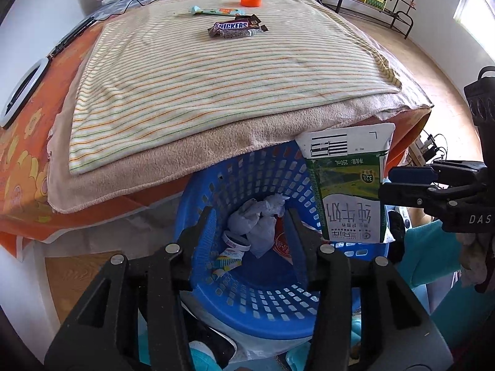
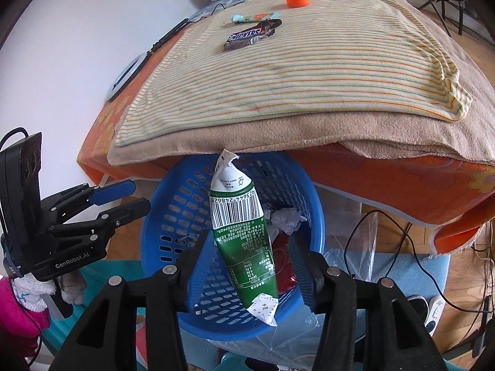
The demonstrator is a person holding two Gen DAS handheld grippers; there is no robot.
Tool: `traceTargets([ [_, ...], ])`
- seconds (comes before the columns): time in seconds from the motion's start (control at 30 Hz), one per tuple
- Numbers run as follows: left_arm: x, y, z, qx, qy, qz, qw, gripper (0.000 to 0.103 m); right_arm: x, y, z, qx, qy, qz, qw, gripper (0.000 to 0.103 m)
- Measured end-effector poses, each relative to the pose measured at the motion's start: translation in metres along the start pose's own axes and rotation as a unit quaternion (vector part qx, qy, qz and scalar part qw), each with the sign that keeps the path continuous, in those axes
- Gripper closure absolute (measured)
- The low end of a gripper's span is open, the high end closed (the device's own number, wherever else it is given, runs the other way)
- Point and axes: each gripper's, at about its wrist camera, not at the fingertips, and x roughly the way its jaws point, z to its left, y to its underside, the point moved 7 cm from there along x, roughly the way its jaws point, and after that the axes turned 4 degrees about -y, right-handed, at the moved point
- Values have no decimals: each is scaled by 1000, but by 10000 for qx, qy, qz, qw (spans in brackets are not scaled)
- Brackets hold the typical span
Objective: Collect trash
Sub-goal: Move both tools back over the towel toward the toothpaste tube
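Observation:
A squashed green and white milk carton [image 2: 243, 241] hangs upside down over the blue plastic basket [image 2: 154, 232], between the fingers of my right gripper [image 2: 247, 247]. The jaws stand wider than the carton, with a gap showing on its right side, so the gripper is open. In the left wrist view the carton [image 1: 349, 185] is at the basket's right rim with the right gripper [image 1: 386, 182] beside it. My left gripper [image 1: 250, 225] is open and empty above the basket [image 1: 263, 309], which holds crumpled paper [image 1: 260, 219] and wrappers. A Snickers wrapper [image 1: 235, 29], a teal wrapper [image 1: 213, 10] and an orange cap [image 1: 251, 0] lie on the table.
The striped cloth [image 1: 201, 86] over a beige towel covers the table, whose edge overhangs the basket. A ring light [image 1: 21, 92] lies at the table's left side. Cables [image 2: 386, 247], a clear plastic bag [image 2: 365, 247] and a remote [image 2: 434, 312] lie on the floor to the right.

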Motion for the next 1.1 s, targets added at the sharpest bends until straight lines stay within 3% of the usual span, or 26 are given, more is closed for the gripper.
traceTargets([
  [0.17, -2, -2, 4, -84, -16, -37, 10000, 57, 10, 10, 17, -149, -452, 281, 9985, 49],
  [0.57, -6, -4, 6, -145, -42, -94, 9998, 57, 6, 9, 14, -83, -320, 191, 9993, 48],
  [0.87, -21, -27, 12, -297, 0, -237, 9993, 56, -9, -10, 9, 48, -153, -120, 9998, 26],
  [0.93, -26, -38, 15, -363, 17, -327, 9988, 42, -15, -18, 8, 41, -76, -224, 9997, 22],
  [1.03, -34, -57, 20, -420, -26, -482, 9979, 32, -25, -33, 4, 28, 31, -387, 9992, 18],
  [1.1, -37, -71, 22, -383, -69, -522, 9979, 31, -32, -44, 3, 5, 121, -499, 9987, 17],
])
